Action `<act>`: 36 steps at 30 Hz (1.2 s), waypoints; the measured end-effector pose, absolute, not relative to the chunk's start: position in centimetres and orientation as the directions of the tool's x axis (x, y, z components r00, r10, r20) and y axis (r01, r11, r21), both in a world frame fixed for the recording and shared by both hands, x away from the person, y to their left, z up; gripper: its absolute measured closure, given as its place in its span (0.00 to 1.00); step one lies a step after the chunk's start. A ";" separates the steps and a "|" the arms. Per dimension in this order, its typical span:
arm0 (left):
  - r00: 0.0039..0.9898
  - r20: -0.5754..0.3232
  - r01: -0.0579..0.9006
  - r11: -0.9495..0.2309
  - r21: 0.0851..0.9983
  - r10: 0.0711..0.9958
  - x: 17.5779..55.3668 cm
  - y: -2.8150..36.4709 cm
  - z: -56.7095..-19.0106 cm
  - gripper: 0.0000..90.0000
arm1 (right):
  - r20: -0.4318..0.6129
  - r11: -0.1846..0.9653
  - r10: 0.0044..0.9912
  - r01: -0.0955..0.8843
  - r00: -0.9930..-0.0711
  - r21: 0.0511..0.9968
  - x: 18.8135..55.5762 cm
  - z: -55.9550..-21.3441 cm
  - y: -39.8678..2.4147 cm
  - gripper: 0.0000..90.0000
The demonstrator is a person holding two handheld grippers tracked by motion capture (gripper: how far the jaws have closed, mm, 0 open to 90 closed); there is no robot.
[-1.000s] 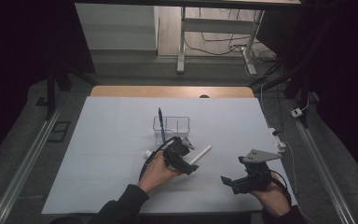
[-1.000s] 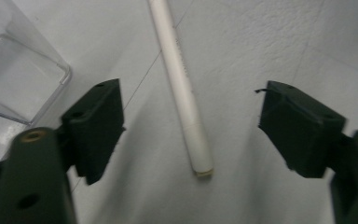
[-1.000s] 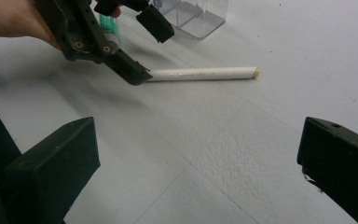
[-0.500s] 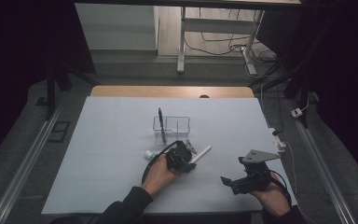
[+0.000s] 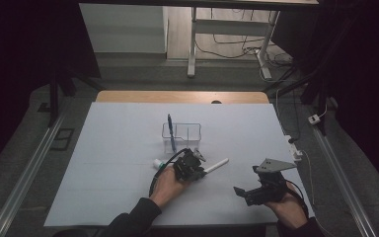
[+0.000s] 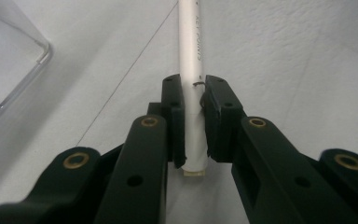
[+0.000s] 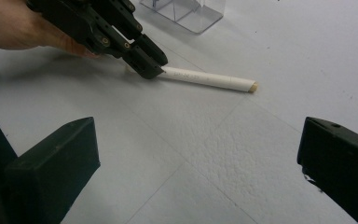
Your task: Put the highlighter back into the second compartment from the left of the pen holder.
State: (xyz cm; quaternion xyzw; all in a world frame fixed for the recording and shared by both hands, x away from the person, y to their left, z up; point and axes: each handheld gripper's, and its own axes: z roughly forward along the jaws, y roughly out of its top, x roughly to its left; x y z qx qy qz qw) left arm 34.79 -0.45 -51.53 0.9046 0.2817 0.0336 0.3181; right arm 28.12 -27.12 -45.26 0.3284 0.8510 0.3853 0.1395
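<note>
On the white worktop (image 5: 103,163), a small white cap (image 5: 156,162) lies leftmost, just beside the person's left hand (image 5: 167,181). The left tool (image 5: 197,167) has just been closing and now grips the white pen (image 6: 189,70) near its butt end, seemingly to lift it toward the clear holder (image 5: 187,132), where a blue pen (image 5: 170,129) already stands. The right tool (image 5: 244,193) waits apart, jaws open and empty.

I think I am working in a lab: a table (image 5: 128,148) under white cover, metal rails (image 5: 24,173), loose cables (image 5: 227,49) on the floor behind.
</note>
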 end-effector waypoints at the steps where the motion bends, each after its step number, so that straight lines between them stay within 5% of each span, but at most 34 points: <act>1: 0.843 -0.115 0.482 -0.641 0.598 0.526 34.8 -0.4 -51.3 0.87 | 0.014 0.487 0.667 0.450 -0.745 0.749 28.1 -45.2 -27.1 0.00; 22: 0.866 -0.123 0.427 -0.588 0.687 0.485 32.7 2.7 -46.5 0.87 | -0.060 0.525 0.631 0.368 -0.773 0.768 27.7 -43.8 -25.3 0.00; 36: 0.870 -0.130 0.415 -0.566 0.713 0.475 31.1 4.5 -44.6 0.87 | -0.324 0.688 0.517 0.160 -0.792 0.708 27.1 -42.5 -22.2 0.00</act>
